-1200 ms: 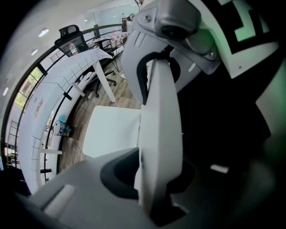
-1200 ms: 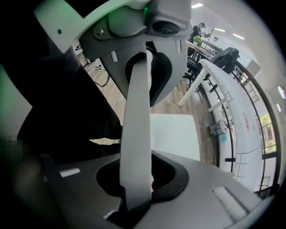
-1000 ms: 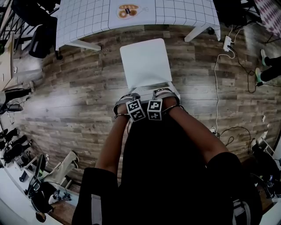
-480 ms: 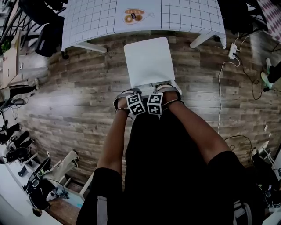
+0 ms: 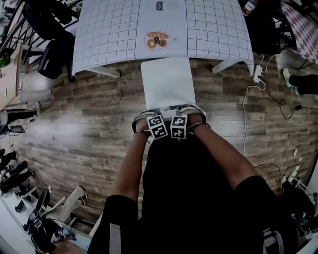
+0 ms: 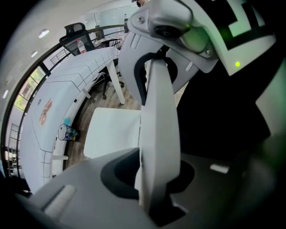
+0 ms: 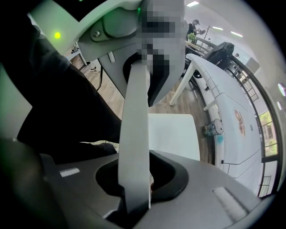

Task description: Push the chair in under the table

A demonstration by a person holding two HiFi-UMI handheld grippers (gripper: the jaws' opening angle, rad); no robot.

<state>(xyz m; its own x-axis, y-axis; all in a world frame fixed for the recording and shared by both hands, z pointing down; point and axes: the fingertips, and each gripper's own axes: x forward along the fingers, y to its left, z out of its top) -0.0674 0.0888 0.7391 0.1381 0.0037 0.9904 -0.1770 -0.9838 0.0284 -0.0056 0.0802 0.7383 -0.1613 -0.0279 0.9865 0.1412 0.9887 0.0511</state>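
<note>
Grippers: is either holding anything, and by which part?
Both. The left gripper and right gripper each clamp the white chair by the top edge of its backrest.

White counter (image 5: 109,30) fills top of head view, grid-lined cloth over it. Oval plate (image 5: 157,39) with brown bread-like pieces lies near counter's near edge, centre. Small labelled thing (image 5: 162,6) lies further back, too small to read. White counter leg (image 5: 228,64) slants down to floor.

Grey-brown wood-plank floor (image 5: 79,119). White chair (image 5: 168,82) stands on floor, seat's front edge meeting counter's near edge. White power strip (image 5: 257,74) and cable (image 5: 244,114) lie on floor right of chair. Black office chair (image 5: 52,54) stands by counter's left end.
</note>
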